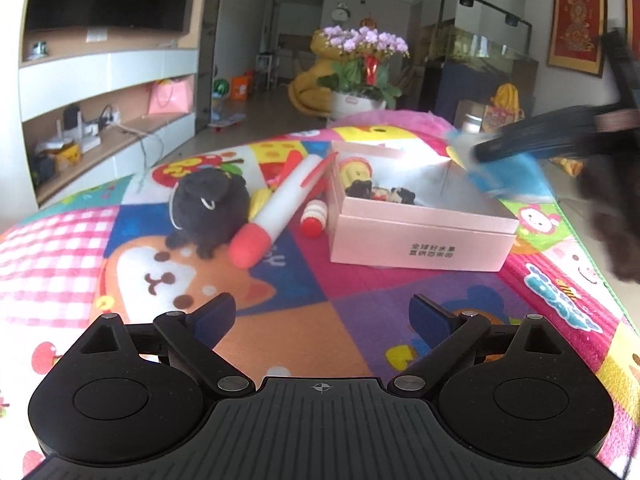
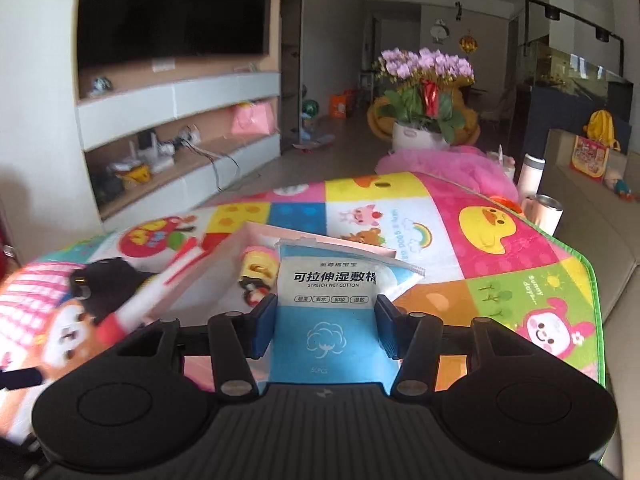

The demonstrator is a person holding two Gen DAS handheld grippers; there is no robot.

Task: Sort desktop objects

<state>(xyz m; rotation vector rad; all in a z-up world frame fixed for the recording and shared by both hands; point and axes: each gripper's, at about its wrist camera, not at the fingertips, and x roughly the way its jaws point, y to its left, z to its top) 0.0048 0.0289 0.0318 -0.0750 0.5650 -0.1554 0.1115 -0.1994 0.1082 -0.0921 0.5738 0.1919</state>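
Observation:
My left gripper (image 1: pixel 322 320) stands open low over the play mat, nothing between its fingers. Ahead of it lies an open pink box (image 1: pixel 420 236) with small figurines inside. Left of the box are a black plush toy (image 1: pixel 208 204), a big white pen with a red cap (image 1: pixel 276 208) and a small red-and-white striped piece (image 1: pixel 314 218). My right gripper (image 2: pixel 326 328) is shut on a blue-and-white wet cotton packet (image 2: pixel 332 304). In the left wrist view it shows blurred, holding the packet (image 1: pixel 508 176) over the box's far right corner.
A colourful cartoon play mat (image 1: pixel 360 308) covers the surface; its green right edge (image 2: pixel 592 292) drops to the floor. Two pink-and-white cups (image 2: pixel 544 208) stand past the mat's far right side. A potted orchid (image 2: pixel 424 92) and a pink blanket (image 2: pixel 448 164) lie beyond.

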